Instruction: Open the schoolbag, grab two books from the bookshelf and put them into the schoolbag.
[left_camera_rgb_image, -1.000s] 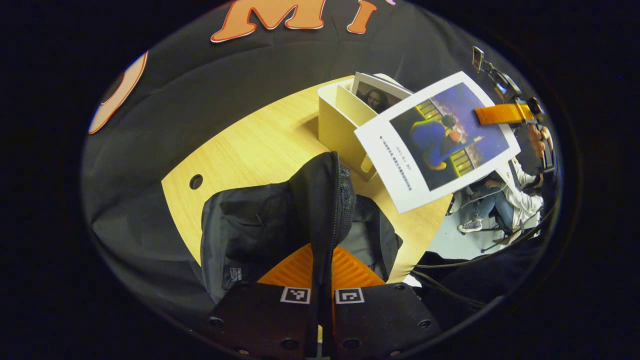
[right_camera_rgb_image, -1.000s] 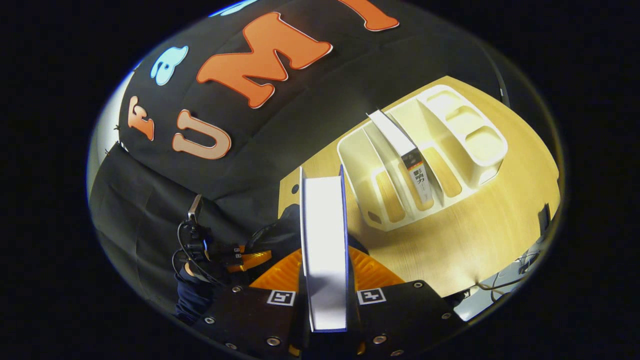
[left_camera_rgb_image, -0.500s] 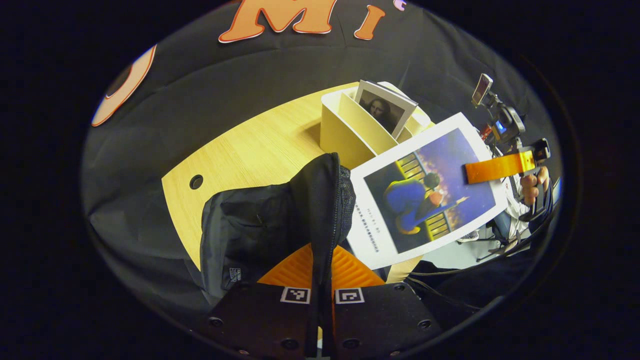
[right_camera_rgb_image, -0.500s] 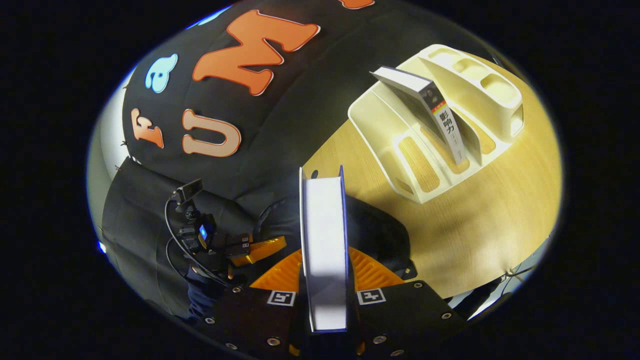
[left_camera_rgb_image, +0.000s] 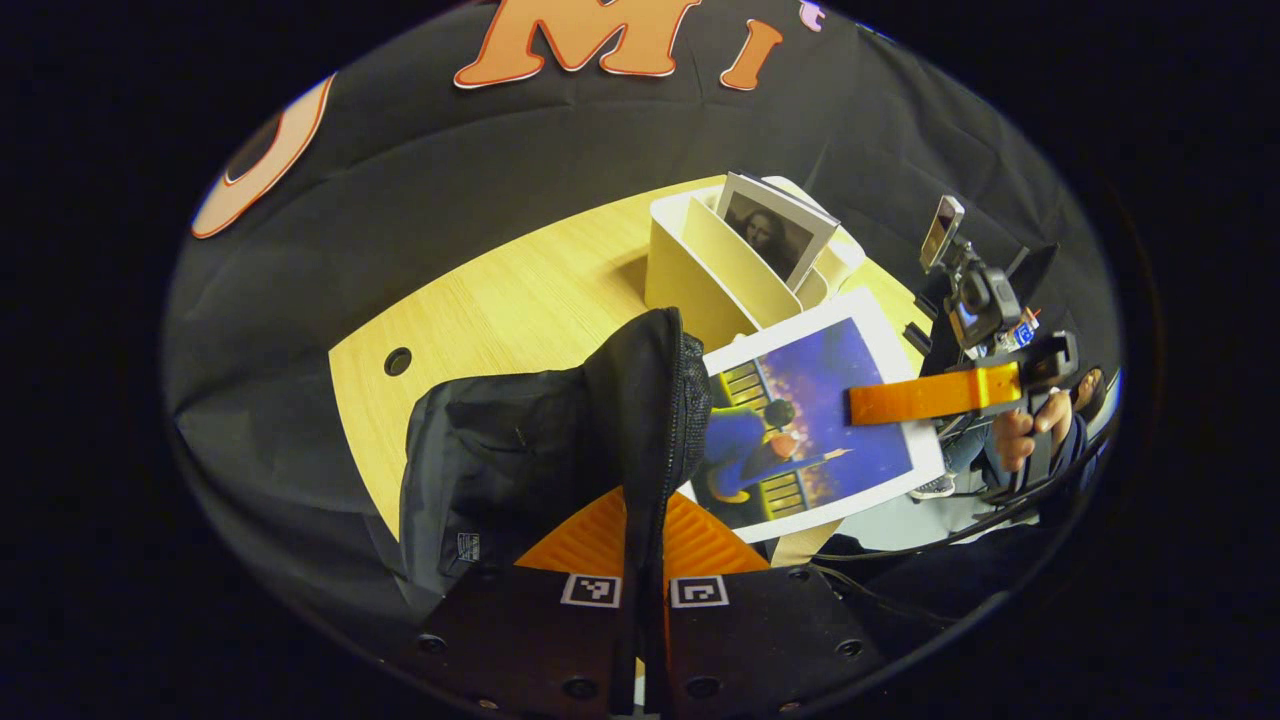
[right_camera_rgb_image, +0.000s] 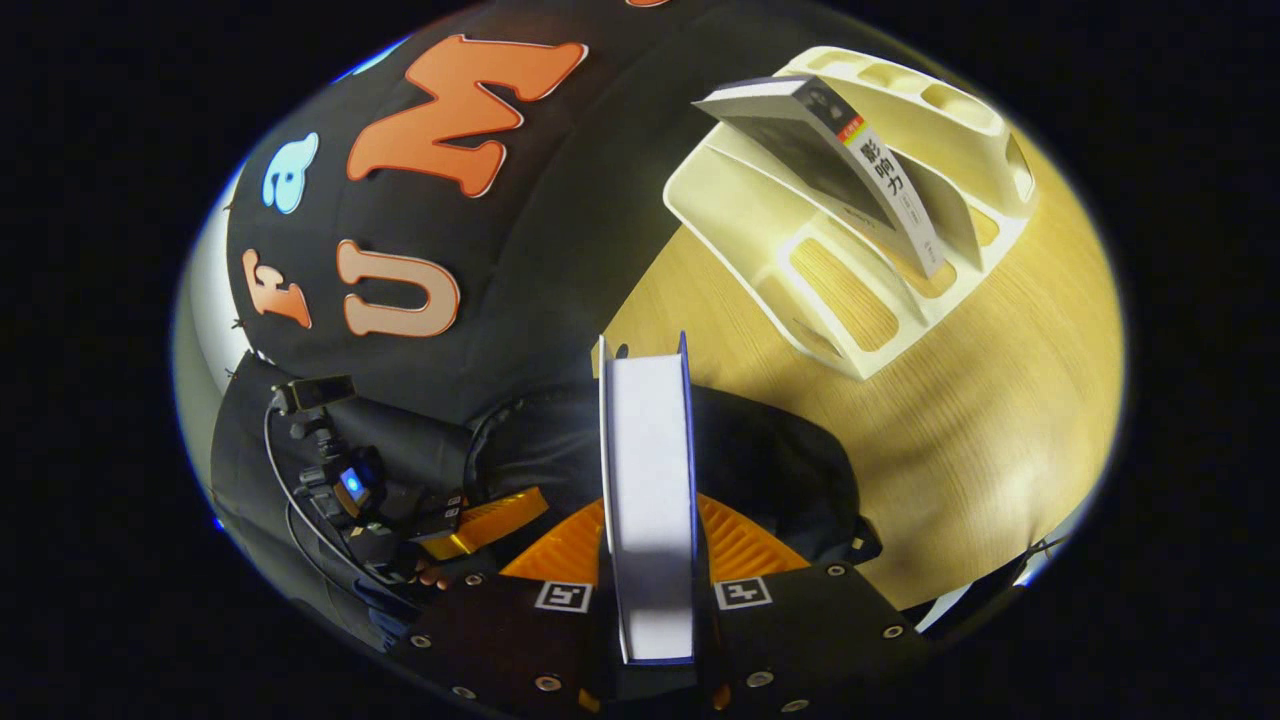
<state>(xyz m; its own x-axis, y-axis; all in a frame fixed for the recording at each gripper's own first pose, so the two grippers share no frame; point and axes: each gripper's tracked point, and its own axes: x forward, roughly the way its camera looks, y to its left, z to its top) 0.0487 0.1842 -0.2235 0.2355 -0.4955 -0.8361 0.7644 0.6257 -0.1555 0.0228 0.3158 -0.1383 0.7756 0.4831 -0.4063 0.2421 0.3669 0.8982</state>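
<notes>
With the left gripper (left_camera_rgb_image: 643, 640) clenching the schoolbag (left_camera_rgb_image: 520, 460) rim and the right gripper (right_camera_rgb_image: 650, 600) clamping 1 book (right_camera_rgb_image: 648, 480) above the schoolbag, a sagging rim is risking a snag.

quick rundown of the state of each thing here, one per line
schoolbag: open, flap pinched up
left gripper: shut on the schoolbag flap
blue-cover book: held in the air, lower corner at the bag mouth
right gripper: shut on the blue-cover book
portrait-cover book: leaning in the bookshelf
bookshelf: on the table, one book inside
</notes>
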